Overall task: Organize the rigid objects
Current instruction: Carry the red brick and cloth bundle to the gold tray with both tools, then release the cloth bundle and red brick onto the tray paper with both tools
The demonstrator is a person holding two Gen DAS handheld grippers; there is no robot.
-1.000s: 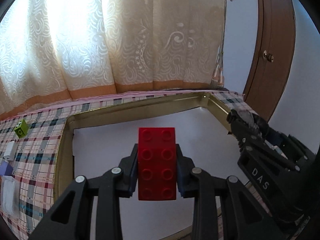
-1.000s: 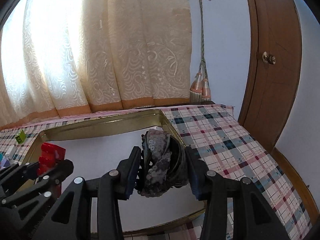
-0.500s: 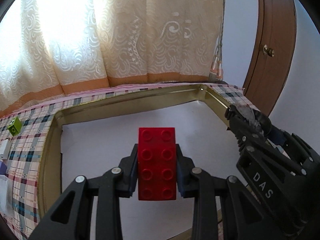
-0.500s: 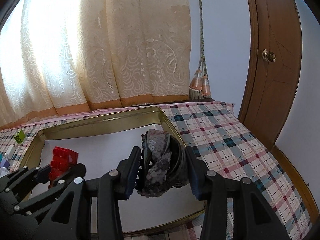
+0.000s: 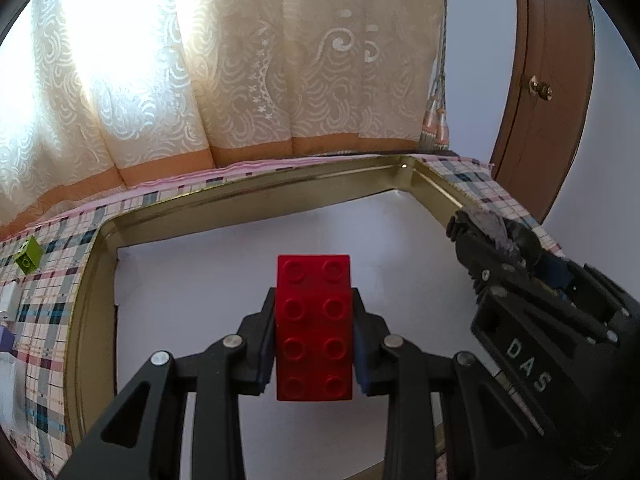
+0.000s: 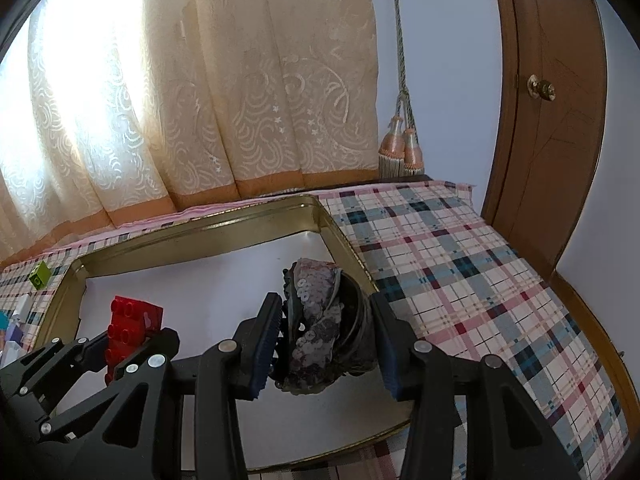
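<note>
My left gripper [image 5: 314,308] is shut on a red eight-stud brick [image 5: 314,328], held studs toward the camera above the white floor of a gold-rimmed tray [image 5: 260,196]. My right gripper [image 6: 326,304] is shut on a crumpled grey sequined piece [image 6: 320,320], over the tray's right part near its rim [image 6: 200,228]. The right wrist view shows the red brick [image 6: 132,320] in the left gripper [image 6: 132,344] at lower left. The left wrist view has the right gripper [image 5: 480,240] at the right edge. A green brick [image 5: 27,255] lies on the cloth left of the tray.
A plaid tablecloth [image 6: 460,280] covers the table, with bare cloth right of the tray. Small white and purple pieces [image 5: 8,320] lie at the far left. A lace curtain [image 5: 240,80] hangs behind, and a wooden door [image 6: 552,100] stands to the right.
Both grips are unchanged. The views have swung slightly, so the tray sits a little further left in the left wrist view and the red brick a little further right in the right wrist view.
</note>
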